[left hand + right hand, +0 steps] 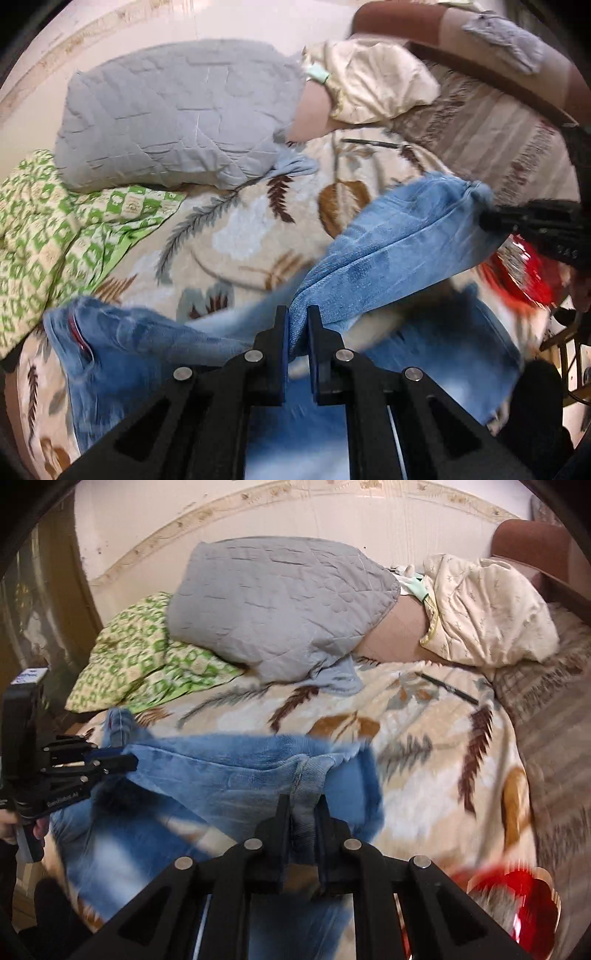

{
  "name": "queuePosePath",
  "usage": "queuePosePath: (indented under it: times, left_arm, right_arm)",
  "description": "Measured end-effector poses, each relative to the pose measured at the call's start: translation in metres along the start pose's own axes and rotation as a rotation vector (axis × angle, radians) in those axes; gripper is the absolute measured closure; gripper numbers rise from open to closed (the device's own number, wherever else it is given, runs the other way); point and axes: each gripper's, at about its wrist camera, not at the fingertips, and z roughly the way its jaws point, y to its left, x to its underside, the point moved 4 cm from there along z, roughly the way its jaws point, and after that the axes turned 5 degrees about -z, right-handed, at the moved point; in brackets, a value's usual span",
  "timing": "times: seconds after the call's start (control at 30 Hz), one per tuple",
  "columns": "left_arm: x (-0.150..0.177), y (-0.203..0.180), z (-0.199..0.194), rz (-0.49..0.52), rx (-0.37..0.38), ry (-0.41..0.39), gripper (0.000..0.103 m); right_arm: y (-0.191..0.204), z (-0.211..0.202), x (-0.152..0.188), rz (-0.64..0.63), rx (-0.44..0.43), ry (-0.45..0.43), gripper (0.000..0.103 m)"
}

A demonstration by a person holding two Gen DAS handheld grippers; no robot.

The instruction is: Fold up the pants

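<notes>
Light blue denim pants [399, 243] hang between my two grippers above a leaf-patterned blanket [236, 229] on a bed. My left gripper [297, 314] is shut on one corner of the lifted denim edge. My right gripper [303, 805] is shut on the other corner, at a thick seam of the pants [229, 771]. The right gripper also shows at the right of the left wrist view [491, 218], the left gripper at the left of the right wrist view [125, 762]. The rest of the pants lies on the blanket below, blurred.
A grey quilted pillow [273, 605], a green checked cloth [144, 657] and a cream pillow [487, 609] lie at the bed's head by the wall. A dark pen-like stick [447, 688] lies on the blanket. A red shiny object [517, 901] sits at the lower right. A brown headboard [480, 48] curves at right.
</notes>
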Motion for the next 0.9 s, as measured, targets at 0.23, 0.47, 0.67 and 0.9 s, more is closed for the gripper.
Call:
queuePosePath:
  times: [0.23,0.47,0.67,0.9]
  left_arm:
    - [0.081,-0.033,-0.035,0.024,0.045,-0.023,0.094]
    - [0.147,-0.049,-0.018,-0.01,0.098,0.069,0.094]
    - [0.173,-0.056,0.019,-0.054,0.075,0.144,0.092]
    - [0.166,-0.058,0.012,-0.08,0.076,0.152,0.061]
  right_arm:
    - [0.034,-0.038,0.088,0.029,-0.015,0.048,0.091]
    - [0.04,-0.048,0.158,0.078,-0.035,0.147,0.091]
    - [0.036,-0.019,0.191,0.112,0.008,0.274,0.088]
    - [0.038,-0.02,0.194,0.135,0.057,0.261,0.08]
